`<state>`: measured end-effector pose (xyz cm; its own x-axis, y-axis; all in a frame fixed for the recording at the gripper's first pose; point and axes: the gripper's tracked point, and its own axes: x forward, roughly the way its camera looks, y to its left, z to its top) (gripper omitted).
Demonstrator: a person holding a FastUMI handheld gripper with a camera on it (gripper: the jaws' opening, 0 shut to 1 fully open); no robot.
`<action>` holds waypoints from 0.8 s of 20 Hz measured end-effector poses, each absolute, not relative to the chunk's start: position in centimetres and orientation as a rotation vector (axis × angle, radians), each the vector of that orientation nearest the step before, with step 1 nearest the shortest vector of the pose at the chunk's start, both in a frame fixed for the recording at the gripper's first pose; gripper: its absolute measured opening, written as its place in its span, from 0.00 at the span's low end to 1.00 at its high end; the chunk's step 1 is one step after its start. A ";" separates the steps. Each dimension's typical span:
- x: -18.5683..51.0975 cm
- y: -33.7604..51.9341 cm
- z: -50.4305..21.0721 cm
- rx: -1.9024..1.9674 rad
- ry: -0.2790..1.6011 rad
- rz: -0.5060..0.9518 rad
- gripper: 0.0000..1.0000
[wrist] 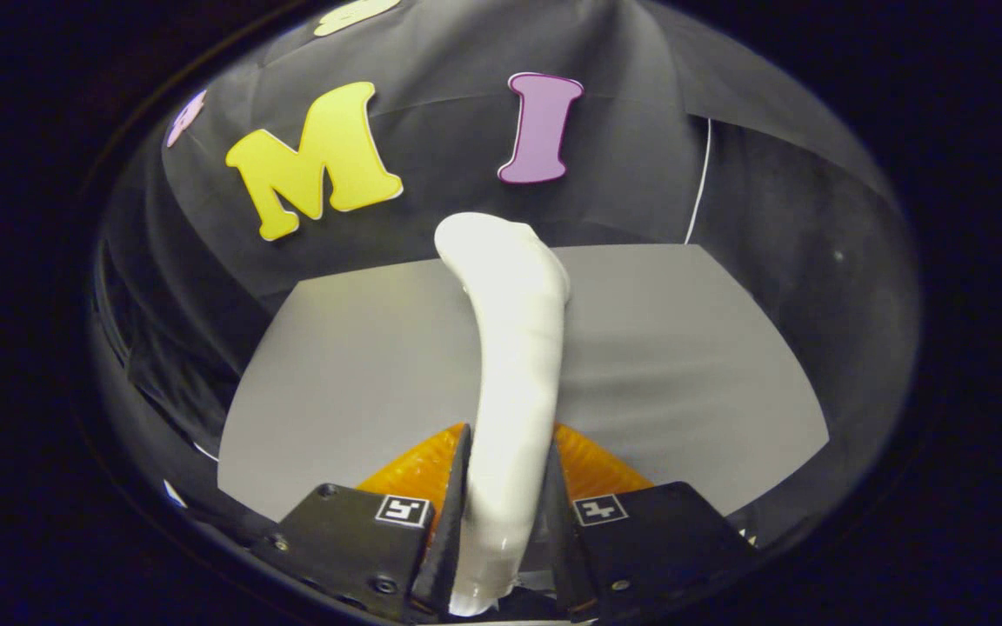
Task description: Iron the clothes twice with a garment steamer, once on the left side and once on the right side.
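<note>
Steamer [514,348] handle is clamped between the two fingers [453,522]; its lower end is cut off below the fingers at 6 o'clock, so base and any cord are not visible. Its head bends toward 11 o'clock at the top, and the face of the head points away, so the steam plate is hidden.

Gripper [505,513]: fingers closed down on the white handle, one pressing each side, gap only as wide as the handle. Handle rises from between them toward 12 o'clock, slightly curved.

Grey cloth [684,365] lies flat beyond the fingers, spreading from 9 to 3 o'clock behind the steamer. A faint crease runs across it at about 3 o'clock from the handle. Cannot tell what kind of garment it is; no collar, sleeve or seam readable. Cannot tell if the steamer head touches the cloth or hangs above it; the head overlaps the cloth's far edge at 12 o'clock.

Orange ribbed parts [418,465] sit just behind the fingers at 7 and 5 o'clock, partly covered by the fingers and handle.

Black booth wall [640,156] fills the far side at 12 o'clock, folds visible. A thin white line [699,183] runs down the wall at 1 o'clock; hard to say what it is.
</note>
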<state>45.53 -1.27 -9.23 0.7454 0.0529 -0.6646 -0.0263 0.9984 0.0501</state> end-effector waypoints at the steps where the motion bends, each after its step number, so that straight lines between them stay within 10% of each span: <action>1: 45.4 -1.0 -9.2 0.057 0.725 0.058 0.52; 6: 44.1 0.3 -9.3 0.102 0.718 0.130 0.35; 16: 37.2 3.8 1.9 0.116 0.368 0.098 0.34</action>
<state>37.19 3.84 1.91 0.9284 0.1164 -0.3528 -0.0744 0.9887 0.1303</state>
